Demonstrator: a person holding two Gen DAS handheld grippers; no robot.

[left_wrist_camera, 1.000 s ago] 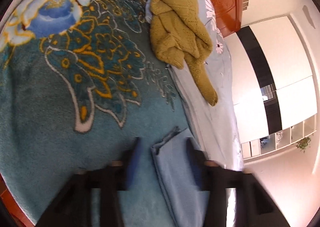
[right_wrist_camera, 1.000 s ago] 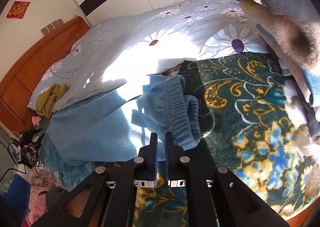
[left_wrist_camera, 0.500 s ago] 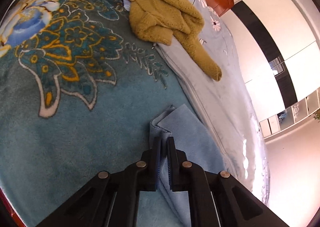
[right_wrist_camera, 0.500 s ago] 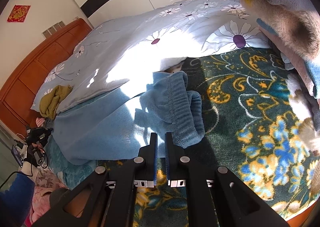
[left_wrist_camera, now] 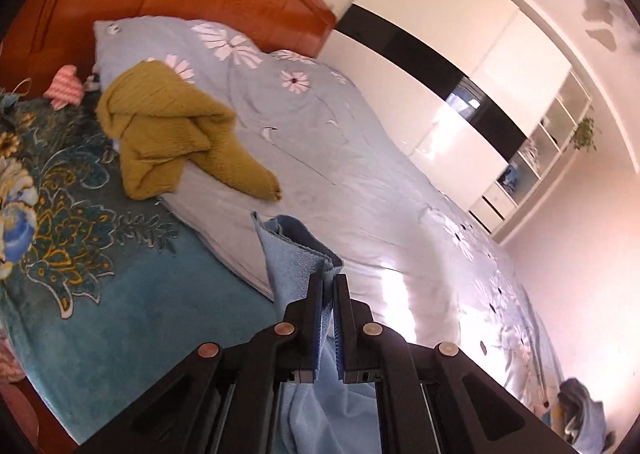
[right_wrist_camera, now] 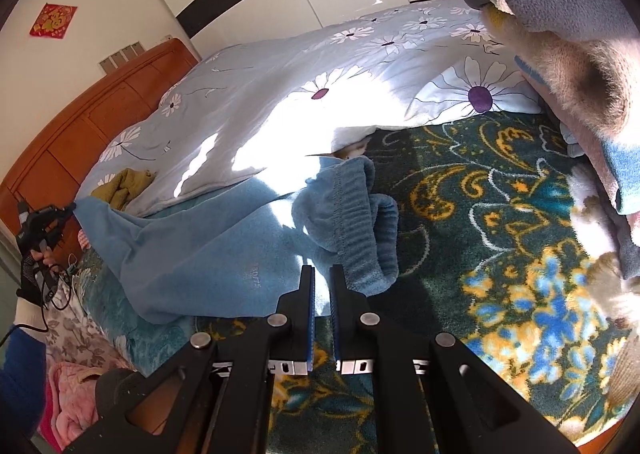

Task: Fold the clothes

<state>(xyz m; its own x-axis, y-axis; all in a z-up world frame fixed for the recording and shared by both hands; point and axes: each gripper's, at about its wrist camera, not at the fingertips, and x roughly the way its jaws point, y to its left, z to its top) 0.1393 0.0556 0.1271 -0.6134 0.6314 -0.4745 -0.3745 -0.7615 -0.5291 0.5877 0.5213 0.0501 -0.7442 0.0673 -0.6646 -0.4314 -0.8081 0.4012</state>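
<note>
Blue fleece trousers (right_wrist_camera: pixel 208 250) now lifted at the far-left hem off the teal floral blanket (left_wrist_camera: pixel 100 318); left gripper (left_wrist_camera: pixel 329 286), open a second ago, clamps it. Right gripper (right_wrist_camera: pixel 322 274) unmoved, jaws closed, empty, beside the waistband.

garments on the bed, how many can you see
2: blue pants spread on the blanket, one end pinched by the left gripper; mustard sweater bunched near the headboard. Others may be hidden.

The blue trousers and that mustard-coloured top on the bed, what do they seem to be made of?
The blue trousers look like soft fleece or terry: matte, fuzzy nap, ribbed elastic waistband. The mustard top looks like chunky knit, probably wool or acrylic: visible stitch texture, bulky soft folds. The exact fibre cannot be told.
</note>
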